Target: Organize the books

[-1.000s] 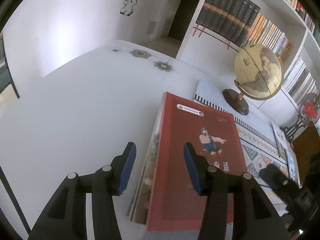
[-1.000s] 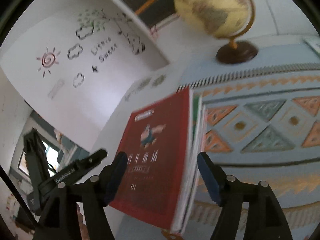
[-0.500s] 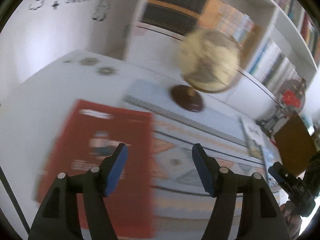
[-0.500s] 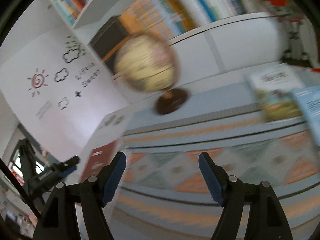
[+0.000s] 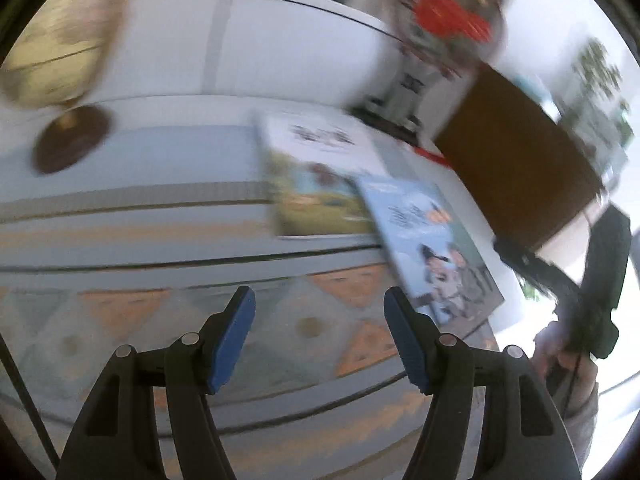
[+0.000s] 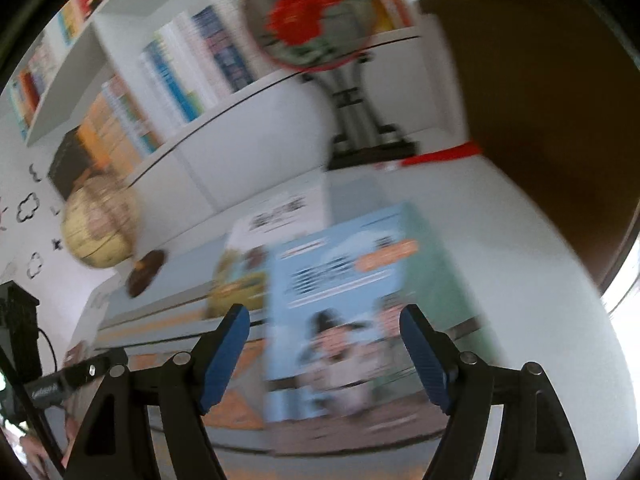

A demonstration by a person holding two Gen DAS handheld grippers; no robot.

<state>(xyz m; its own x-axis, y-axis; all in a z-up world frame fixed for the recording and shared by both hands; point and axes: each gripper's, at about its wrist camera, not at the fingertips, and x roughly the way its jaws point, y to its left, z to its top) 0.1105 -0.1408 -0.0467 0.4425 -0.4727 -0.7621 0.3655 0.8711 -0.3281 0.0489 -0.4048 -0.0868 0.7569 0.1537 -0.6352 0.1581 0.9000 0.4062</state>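
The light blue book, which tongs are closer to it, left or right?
Right. The right tongs straddle the light blue book, open. The left tongs sit to its left over the patterned mat.

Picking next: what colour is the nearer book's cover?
Light blue, clearest in the right wrist view.

Both grippers hang above the surface with nothing between their fingers. The left gripper (image 5: 318, 322) has its blue-padded fingers (image 5: 232, 340) spread wide, pointing forward and down. The right gripper (image 6: 325, 344) is spread just as wide, tilted the same way. The person's right hand (image 5: 568, 360) grips its black handle.
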